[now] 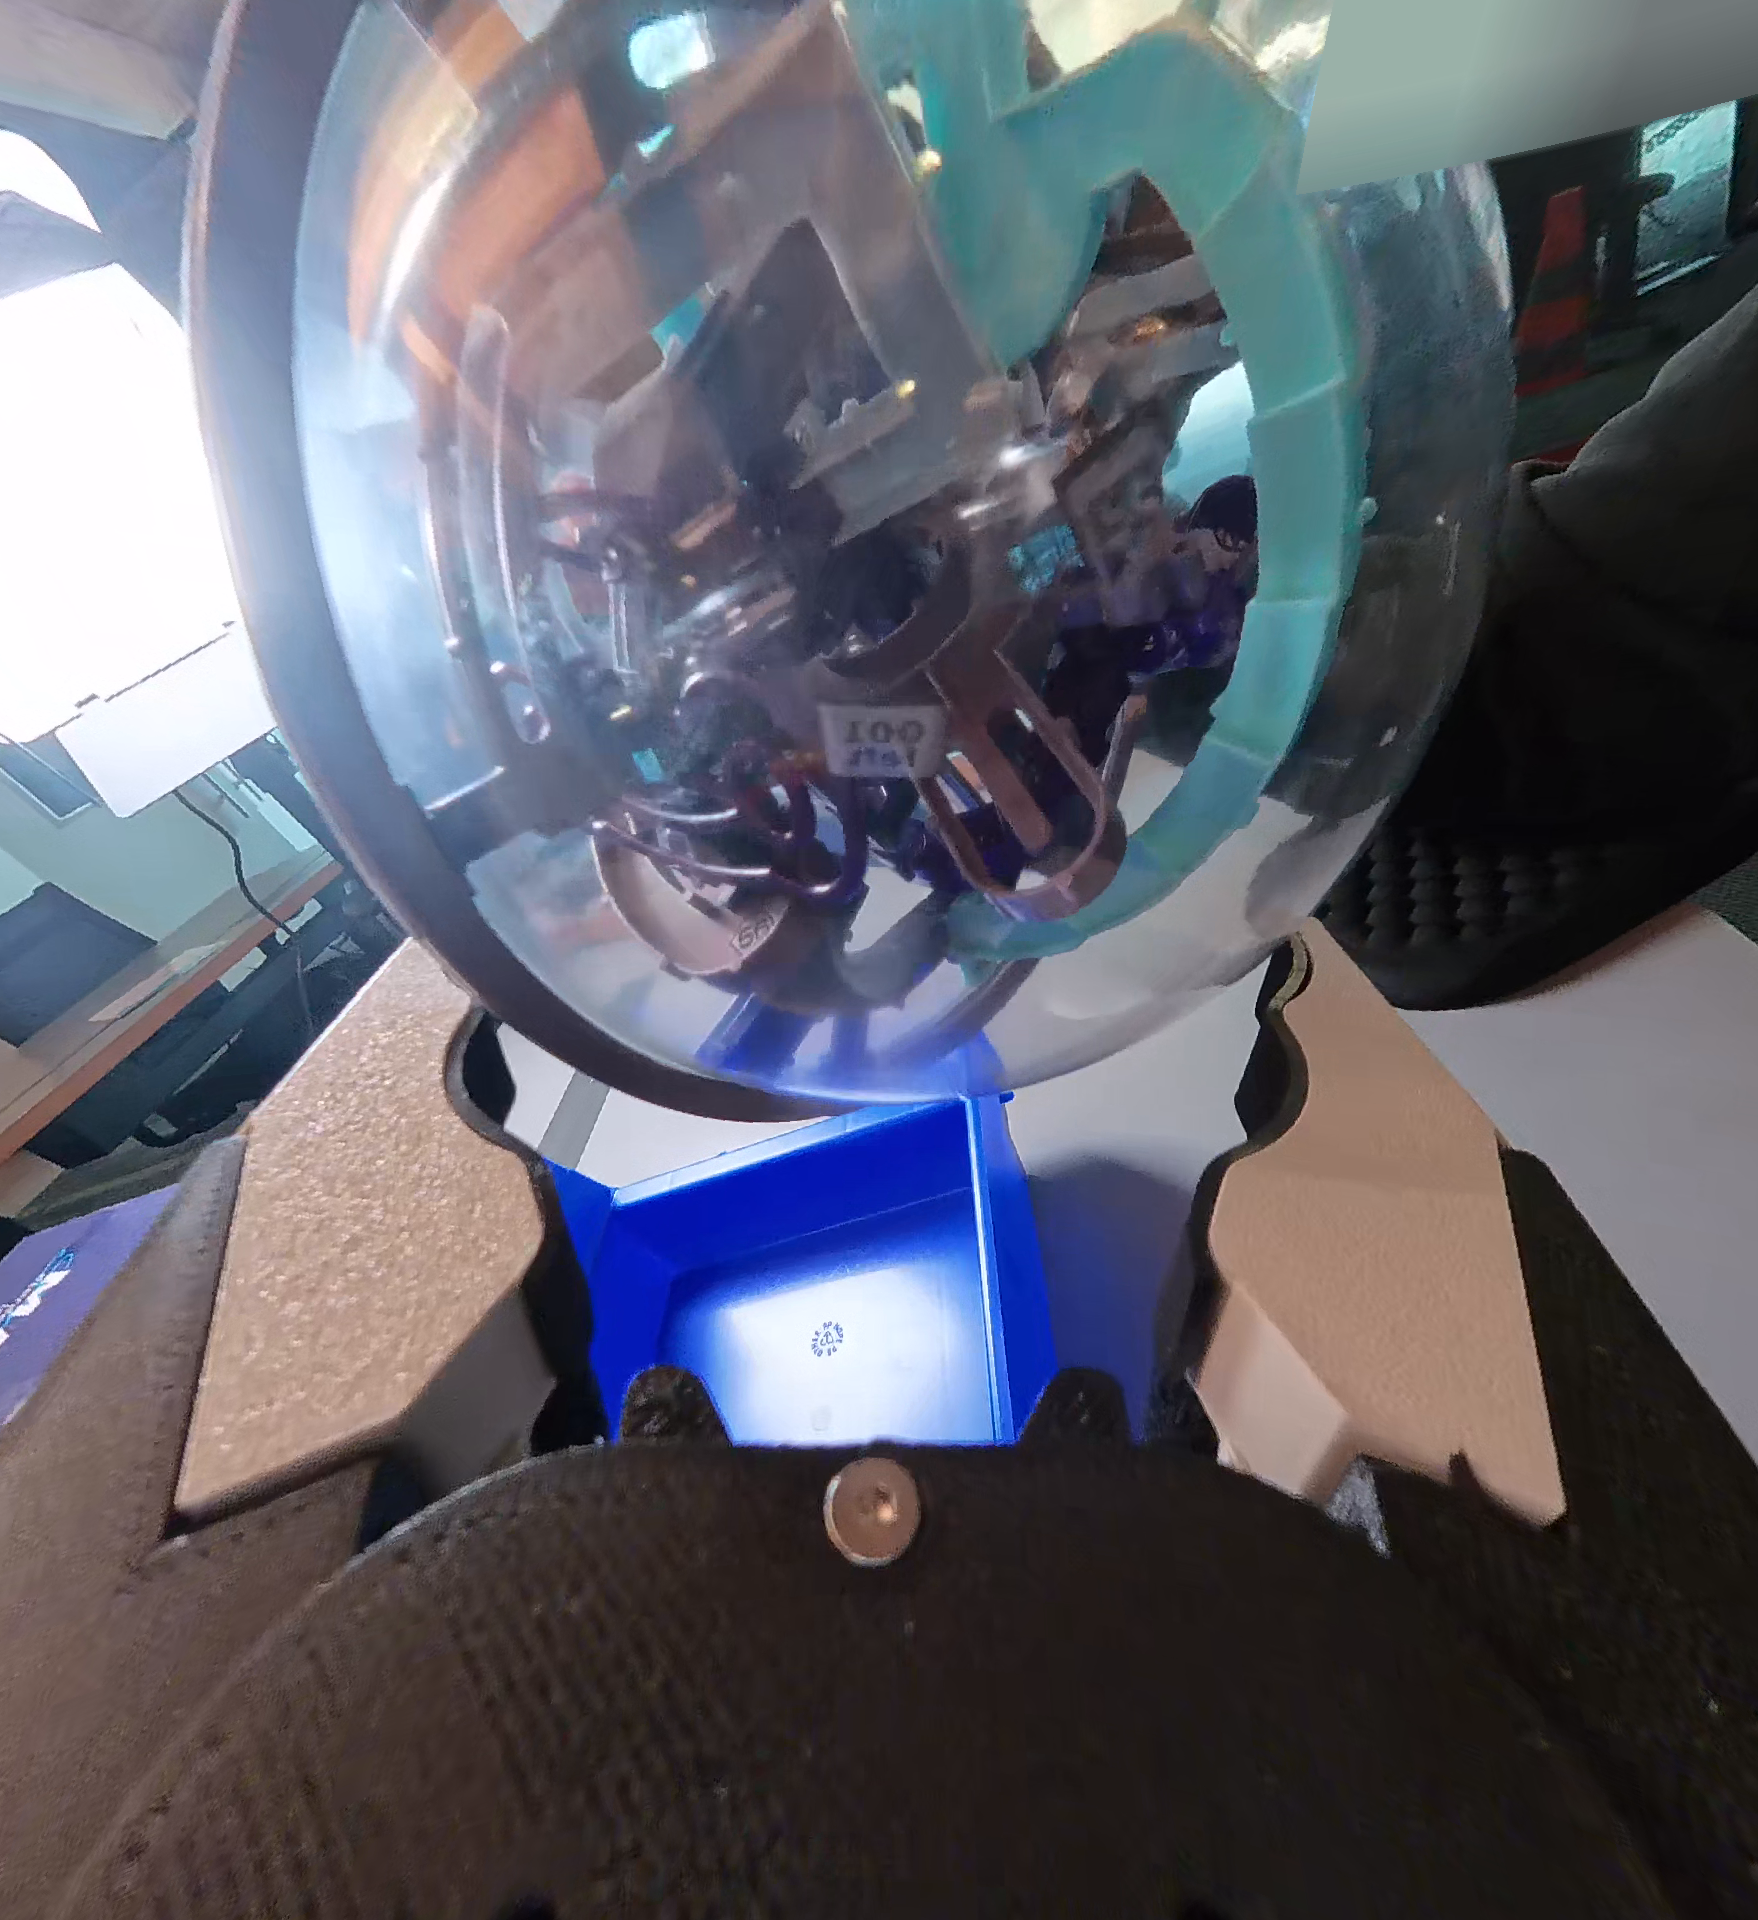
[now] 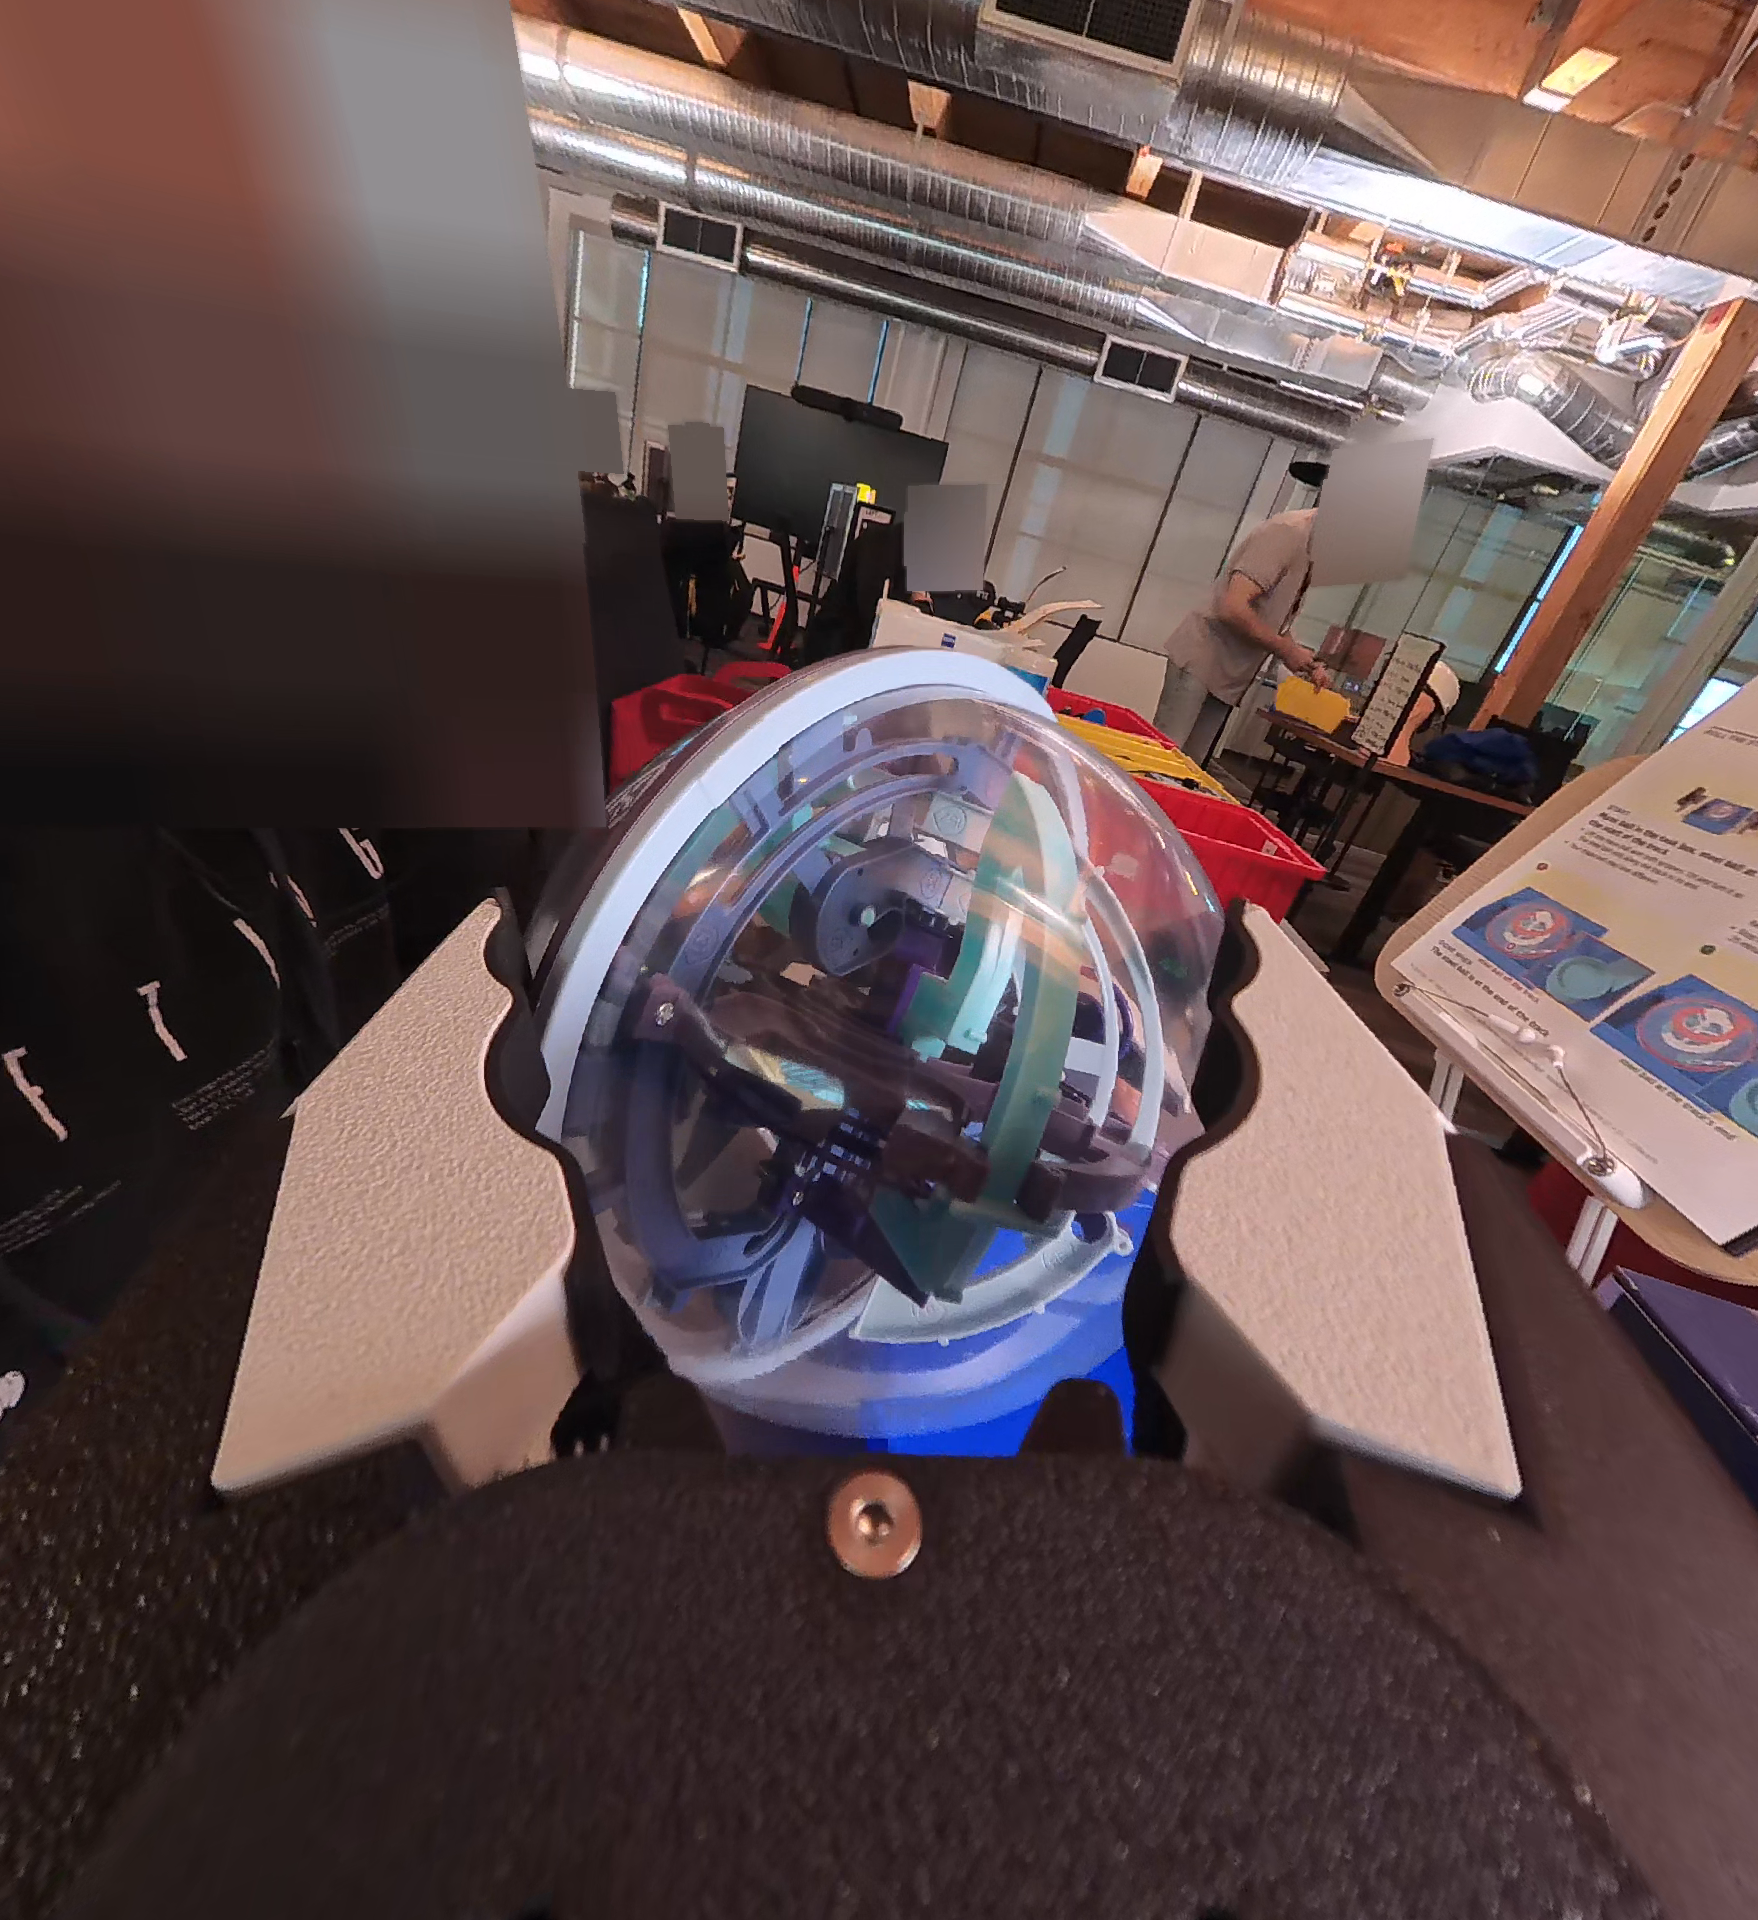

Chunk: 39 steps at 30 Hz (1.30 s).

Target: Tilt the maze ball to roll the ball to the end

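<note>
1. The maze ball, a clear sphere full of teal, purple and brown tracks, is hanging in the air between both tools, above a blue bin that is sitting on the white table.
2. The small steel ball inside is not showing clearly in either view; the tracks and glare are hiding it, so how far it has rolled cannot be told.
3. The right tongs are gripping the sphere, their pale fingers pressing on both sides of the shell, with the sphere's white seam ring tilting up to the left.
4. The left tongs are spread wide under the sphere. Their fingertips are sitting by its lower curve, and whether they are pinching or only cradling it is hard to tell.
5. A dark gloved hand is showing just beside the sphere on its right in the left wrist view.
6. Likely risk: the shell is smooth and round, so a sharp tilt could be letting it slip in the tongs and drop toward the bin.
7. Likely risk: tilting too fast could be throwing the steel ball off its narrow track, forcing a restart.
8. An instruction board is standing to the right.
</note>
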{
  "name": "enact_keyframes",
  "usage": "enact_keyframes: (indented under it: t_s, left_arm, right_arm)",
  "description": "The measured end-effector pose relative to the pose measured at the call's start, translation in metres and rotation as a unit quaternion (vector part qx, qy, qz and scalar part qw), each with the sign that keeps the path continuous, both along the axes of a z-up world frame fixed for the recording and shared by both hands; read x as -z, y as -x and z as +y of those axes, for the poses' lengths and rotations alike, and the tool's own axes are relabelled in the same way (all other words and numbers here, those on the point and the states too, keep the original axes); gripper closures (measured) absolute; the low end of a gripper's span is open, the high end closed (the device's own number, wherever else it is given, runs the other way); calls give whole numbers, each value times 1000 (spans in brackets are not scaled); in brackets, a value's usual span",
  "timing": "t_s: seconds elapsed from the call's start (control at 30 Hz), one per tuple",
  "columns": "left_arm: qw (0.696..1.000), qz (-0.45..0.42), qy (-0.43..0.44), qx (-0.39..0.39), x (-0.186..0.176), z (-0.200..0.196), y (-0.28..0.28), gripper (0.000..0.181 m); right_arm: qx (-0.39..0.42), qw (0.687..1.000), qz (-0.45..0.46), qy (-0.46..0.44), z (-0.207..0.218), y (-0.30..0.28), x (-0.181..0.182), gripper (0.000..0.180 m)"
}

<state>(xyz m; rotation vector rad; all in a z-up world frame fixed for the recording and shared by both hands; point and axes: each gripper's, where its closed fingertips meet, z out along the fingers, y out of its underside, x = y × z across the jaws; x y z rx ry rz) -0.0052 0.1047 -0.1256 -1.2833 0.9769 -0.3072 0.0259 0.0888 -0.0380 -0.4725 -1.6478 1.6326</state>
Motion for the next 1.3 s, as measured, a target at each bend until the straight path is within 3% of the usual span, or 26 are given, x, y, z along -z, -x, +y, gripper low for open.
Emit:
enact_keyframes:
  t_s: [0.47, 0.7, 0.97, 1.3]
  left_arm:
    - [998, -47, 26, 14, -11, -2, 2, 38]
    - [994, -63, 85, 31, 6, 4, 13, 38]
    - [977, -128, 167, 46, 0, 5, 14, 38]
    - [992, -83, 94, 32, -1, 3, 10, 38]
  right_arm:
    - [-12, 997, -4, 82, 13, 6, -7, 53]
    - [31, 994, -55, 93, 18, 25, 0, 53]
    - [36, 976, -111, 185, 39, 33, 0, 53]
    - [18, 991, -55, 117, 23, 21, -2, 53]
